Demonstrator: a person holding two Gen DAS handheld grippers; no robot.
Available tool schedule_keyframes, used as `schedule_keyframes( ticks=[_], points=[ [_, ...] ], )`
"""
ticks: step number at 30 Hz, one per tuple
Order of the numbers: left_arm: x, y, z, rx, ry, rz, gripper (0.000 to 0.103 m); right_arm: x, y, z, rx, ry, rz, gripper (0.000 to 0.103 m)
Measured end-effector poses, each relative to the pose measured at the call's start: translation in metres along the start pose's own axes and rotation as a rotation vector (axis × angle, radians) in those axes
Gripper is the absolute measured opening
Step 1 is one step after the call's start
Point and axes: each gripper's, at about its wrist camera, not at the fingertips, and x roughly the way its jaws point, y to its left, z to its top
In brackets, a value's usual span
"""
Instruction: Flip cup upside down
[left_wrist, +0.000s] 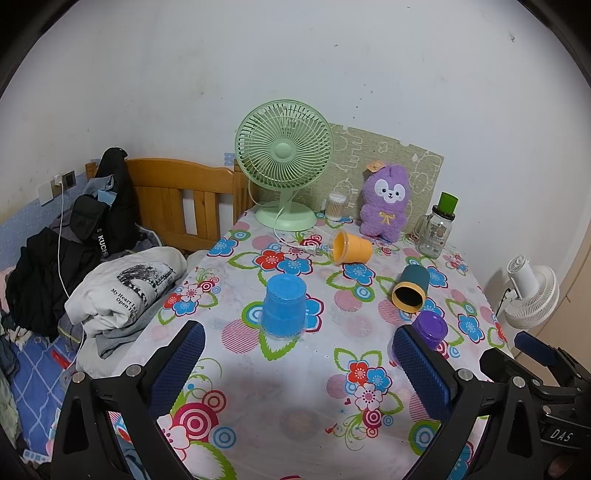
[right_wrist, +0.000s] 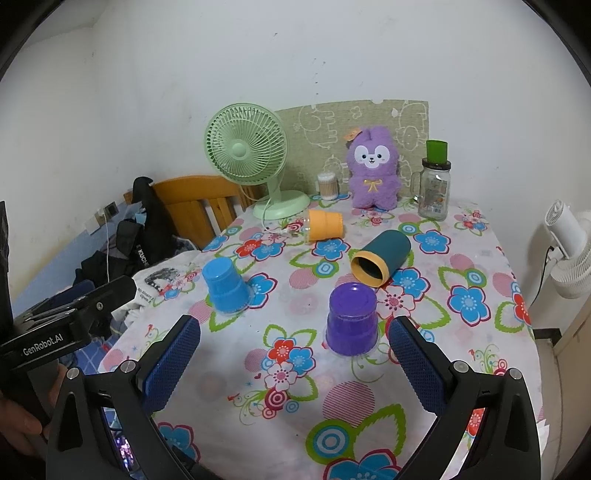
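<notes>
A blue cup (left_wrist: 283, 307) (right_wrist: 225, 286) stands upside down on the floral tablecloth. A purple cup (right_wrist: 352, 319) (left_wrist: 430, 330) stands upside down to its right. An orange cup (left_wrist: 351, 247) (right_wrist: 325, 224) lies on its side farther back. A dark teal cup with a yellow rim (left_wrist: 410, 291) (right_wrist: 380, 263) lies on its side, mouth toward me. My left gripper (left_wrist: 299, 369) is open and empty, just short of the blue cup. My right gripper (right_wrist: 295, 362) is open and empty, just short of the purple cup.
At the table's back stand a green fan (left_wrist: 284, 162), a cotton swab jar (left_wrist: 335, 206), a purple plush (left_wrist: 386, 201) and a glass jar with a green lid (left_wrist: 437, 229). Folded clothes (left_wrist: 125, 291) and a wooden bed frame (left_wrist: 184, 199) are left; a white fan (left_wrist: 532, 295) right.
</notes>
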Motion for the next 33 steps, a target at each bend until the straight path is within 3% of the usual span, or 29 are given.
schedule_keyframes(
  ticks=[33],
  points=[
    [0.013,0.003,-0.006,-0.003,0.031,-0.005,0.103,0.023,-0.001,-0.005,-0.007,0.052,-0.001,0.103]
  ],
)
